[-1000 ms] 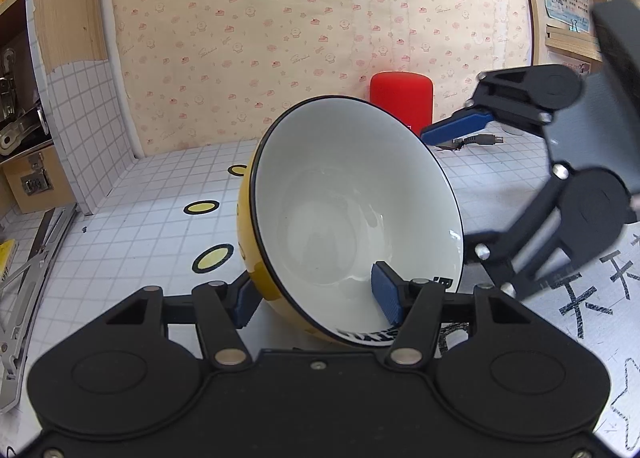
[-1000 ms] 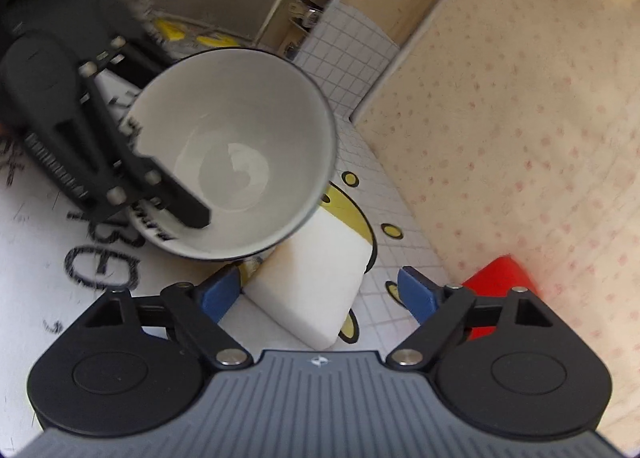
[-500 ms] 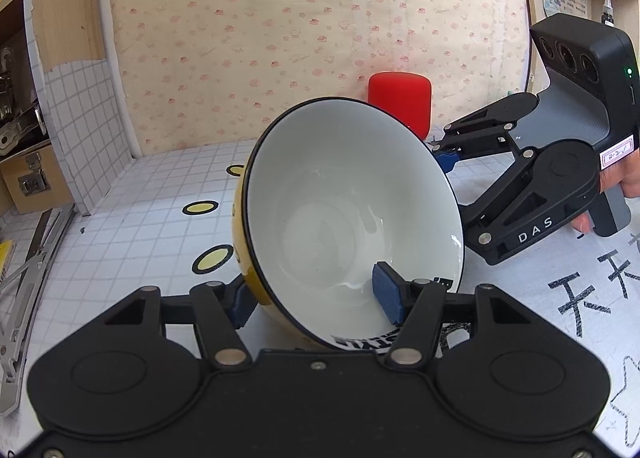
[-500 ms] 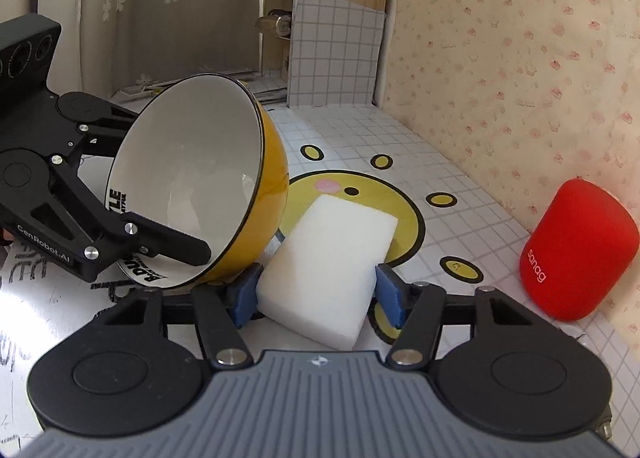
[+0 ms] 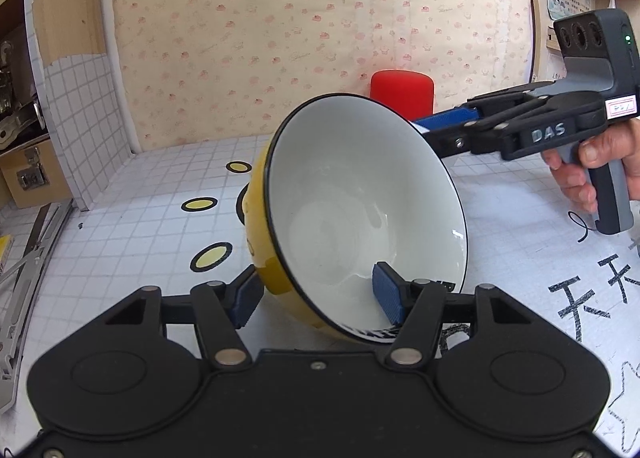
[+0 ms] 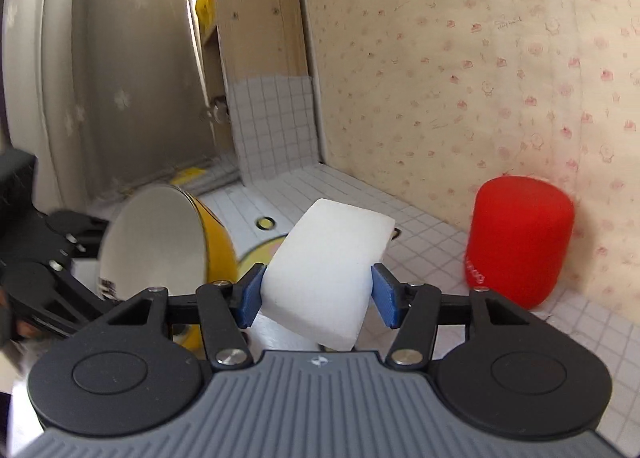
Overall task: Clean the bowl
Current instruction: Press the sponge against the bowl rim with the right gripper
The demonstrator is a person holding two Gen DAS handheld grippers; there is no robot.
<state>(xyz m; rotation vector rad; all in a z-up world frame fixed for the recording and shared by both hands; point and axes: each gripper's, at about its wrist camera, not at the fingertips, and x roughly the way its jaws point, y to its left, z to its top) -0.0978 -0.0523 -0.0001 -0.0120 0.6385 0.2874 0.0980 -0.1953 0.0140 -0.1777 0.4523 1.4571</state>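
1. The left claw is seen clamped on the rim of a bowl: one blue pad is pressed against the white inside, the other against the yellow outside.
2. The bowl is held tipped on its side, its white interior and dark rim turned toward the left wrist camera, with its lower edge close over the table.
3. The right claw is seen closed on a white sponge block; its blue pads are pressed against the block's two sides. Its jaws have just been closing, and the block is gripped between them.
4. The sponge is carried off the table, tilted, with its far end raised.
5. From the right wrist view, the bowl is seen to the left of the sponge, near it but not touching, with the black linkage of the left claw at the far left edge.
6. From the left wrist view, the right claw is seen reaching in from the right behind the bowl's upper rim, its grey handle held by a hand.
7. A red cylinder is stood on the table by the patterned wall, to the right of the sponge.
8. The table is covered in a white grid pattern with yellow ovals outlined in black.
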